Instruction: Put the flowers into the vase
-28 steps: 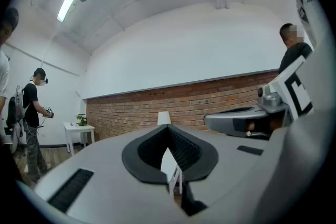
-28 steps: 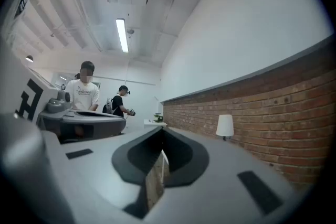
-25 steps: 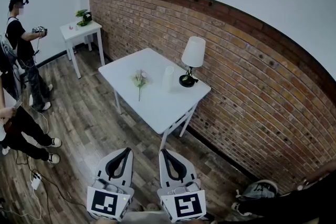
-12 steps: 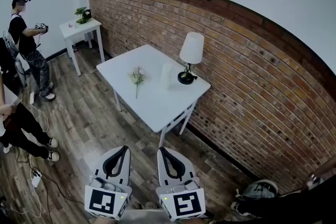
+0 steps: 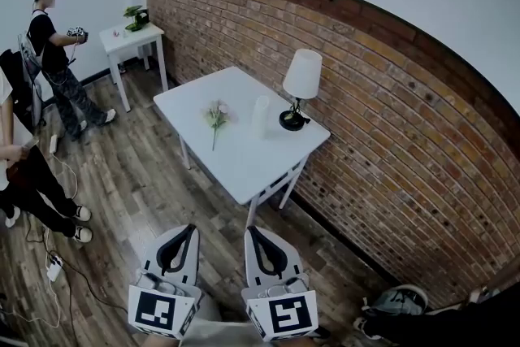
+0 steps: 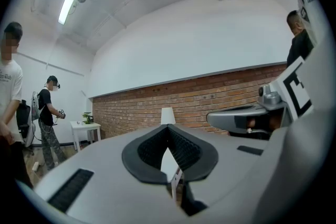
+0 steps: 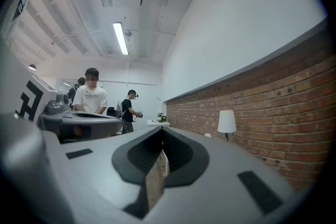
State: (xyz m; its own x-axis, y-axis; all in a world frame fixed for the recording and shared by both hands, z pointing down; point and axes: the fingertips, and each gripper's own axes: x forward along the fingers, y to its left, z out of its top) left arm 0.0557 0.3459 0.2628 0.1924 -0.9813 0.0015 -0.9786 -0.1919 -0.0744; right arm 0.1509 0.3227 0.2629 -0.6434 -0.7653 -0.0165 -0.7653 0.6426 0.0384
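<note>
The surface [image 5: 244, 162] looks smooth, matt white. The floor [image 5: 138, 191] is grained wood plank with a faint sheen. The wall [image 5: 390, 150] is rough red brick. The lamp [image 5: 299, 93] has a matt white shade and glossy black base. The left gripper [image 6: 168, 126] and right gripper [image 7: 161, 129] have smooth matt pale plastic shells and ribbed black pads [image 6: 184, 147].

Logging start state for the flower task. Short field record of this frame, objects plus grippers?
flowers: lying flat on the white table, left of the vase, apart from it
vase: upright, between the flowers and the lamp
lamp: upright at the table's brick-wall side
left gripper: shut, empty, short of the table
right gripper: shut, empty, short of the table
progress: flowers not yet picked up
</note>
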